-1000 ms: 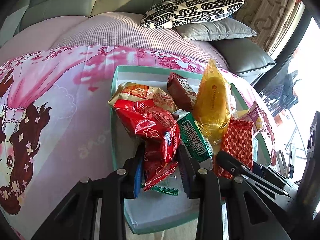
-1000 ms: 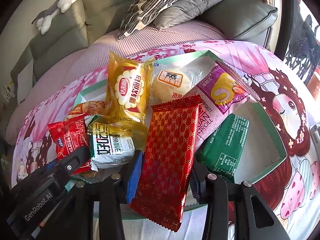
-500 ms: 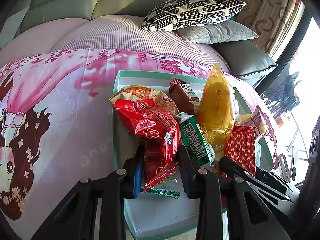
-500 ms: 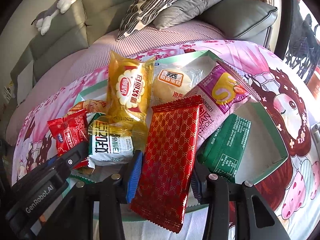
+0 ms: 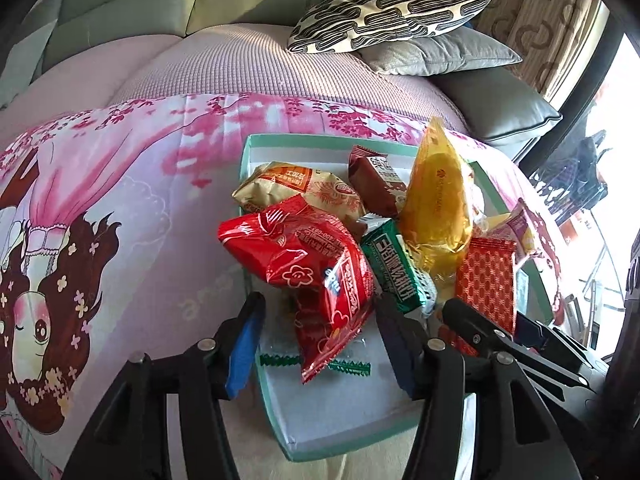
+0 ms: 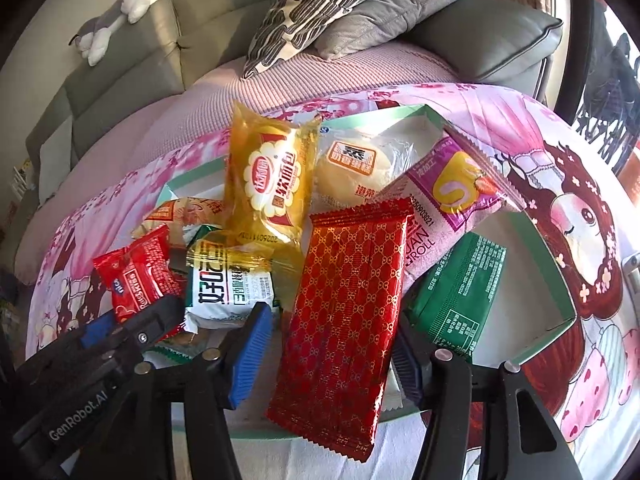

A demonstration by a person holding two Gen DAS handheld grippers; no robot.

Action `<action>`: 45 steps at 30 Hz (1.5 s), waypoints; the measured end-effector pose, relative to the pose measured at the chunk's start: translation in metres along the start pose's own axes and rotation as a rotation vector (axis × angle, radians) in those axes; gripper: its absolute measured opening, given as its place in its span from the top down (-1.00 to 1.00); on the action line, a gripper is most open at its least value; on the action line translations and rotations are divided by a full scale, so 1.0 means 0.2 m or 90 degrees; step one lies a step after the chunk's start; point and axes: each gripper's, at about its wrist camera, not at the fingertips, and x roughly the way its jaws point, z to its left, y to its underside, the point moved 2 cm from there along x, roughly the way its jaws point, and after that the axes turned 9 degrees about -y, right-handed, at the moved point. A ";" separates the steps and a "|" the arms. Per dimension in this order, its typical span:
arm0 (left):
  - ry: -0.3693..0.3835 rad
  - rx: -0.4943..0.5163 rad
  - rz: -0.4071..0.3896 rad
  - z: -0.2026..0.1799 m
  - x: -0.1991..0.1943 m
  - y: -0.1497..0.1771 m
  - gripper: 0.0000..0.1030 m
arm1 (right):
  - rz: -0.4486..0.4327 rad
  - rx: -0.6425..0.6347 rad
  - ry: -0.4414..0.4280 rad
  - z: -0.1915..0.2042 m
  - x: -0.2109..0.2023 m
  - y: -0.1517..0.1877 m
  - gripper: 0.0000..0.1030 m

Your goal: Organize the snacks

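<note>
The left gripper (image 5: 320, 332) has just been opening; its blue pads stand clear of the red flower-print packet (image 5: 316, 276) that lies between them, at the left of the snack heap in the green-rimmed tray (image 5: 332, 432) on the pink cartoon blanket (image 5: 120, 208). Right of it are a green-and-white packet (image 5: 394, 270) and a tall yellow bread bag (image 5: 438, 200). Further right, the right gripper (image 6: 332, 344) has also just been opening, loosely straddling the red gold-patterned packet (image 6: 348, 312), with a green packet (image 6: 456, 292) just beside it.
</note>
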 end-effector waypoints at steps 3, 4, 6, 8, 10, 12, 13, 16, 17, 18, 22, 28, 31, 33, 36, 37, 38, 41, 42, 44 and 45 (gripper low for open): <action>0.001 0.000 -0.001 0.00 -0.03 0.00 -0.23 | -0.003 -0.005 0.001 0.01 -0.02 0.00 -0.28; -0.005 0.001 -0.004 0.00 -0.05 0.00 -0.31 | -0.005 -0.008 0.005 0.01 -0.03 0.00 -0.30; -0.010 0.001 -0.012 0.01 -0.07 -0.01 -0.44 | -0.013 -0.017 0.019 0.01 -0.05 -0.01 -0.37; -0.017 -0.003 -0.020 0.02 -0.10 -0.01 -0.46 | -0.018 -0.020 0.024 0.02 -0.07 -0.01 -0.38; -0.029 -0.005 -0.026 0.04 -0.12 -0.02 -0.47 | -0.024 -0.021 0.022 0.02 -0.09 -0.02 -0.38; -0.049 -0.005 -0.029 0.06 -0.13 -0.02 -0.49 | -0.033 -0.023 0.020 0.02 -0.11 -0.02 -0.38; -0.058 -0.006 -0.030 0.07 -0.13 -0.02 -0.49 | -0.036 -0.024 0.020 0.03 -0.12 -0.03 -0.38; -0.083 -0.010 -0.028 0.10 -0.13 -0.02 -0.50 | -0.041 -0.025 0.023 0.03 -0.13 -0.03 -0.38; -0.090 -0.011 -0.027 0.11 -0.12 -0.02 -0.51 | -0.041 -0.024 0.025 0.02 -0.13 -0.03 -0.38; -0.094 -0.012 -0.027 0.12 -0.12 -0.02 -0.61 | -0.038 -0.024 0.027 0.02 -0.12 -0.03 -0.39; -0.121 -0.014 -0.030 0.15 -0.11 -0.01 -0.79 | -0.033 -0.023 0.033 0.02 -0.11 -0.03 -0.49; -0.149 -0.012 -0.037 0.17 -0.10 -0.01 -0.83 | -0.040 -0.032 0.030 0.02 -0.11 -0.02 -0.51; -0.157 -0.009 -0.038 0.17 -0.10 -0.01 -0.84 | -0.040 -0.031 0.031 0.02 -0.11 -0.02 -0.68; -0.159 -0.008 -0.038 0.16 -0.10 -0.01 -0.84 | -0.042 -0.029 0.031 0.01 -0.11 -0.02 -0.68; -0.157 -0.005 -0.043 0.16 -0.11 -0.01 -0.84 | -0.040 -0.028 0.032 0.01 -0.11 -0.02 -0.68; -0.155 -0.005 -0.045 0.16 -0.12 -0.01 -0.84 | -0.039 -0.028 0.033 0.01 -0.11 -0.02 -0.68; -0.154 -0.005 -0.046 0.15 -0.12 -0.01 -0.84 | -0.040 -0.028 0.034 0.01 -0.11 -0.02 -0.69; -0.152 -0.003 -0.050 0.15 -0.13 -0.02 -0.84 | -0.044 -0.027 0.036 0.01 -0.11 -0.02 -0.73; -0.151 -0.003 -0.051 0.15 -0.14 -0.02 -0.84 | -0.044 -0.027 0.037 0.01 -0.11 -0.02 -0.89; -0.147 -0.004 -0.053 0.15 -0.14 -0.02 -0.84 | -0.045 -0.026 0.040 0.00 -0.11 -0.02 -1.00; -0.147 -0.005 -0.054 0.15 -0.15 -0.02 -0.84 | -0.045 -0.026 0.041 0.00 -0.11 -0.02 -1.00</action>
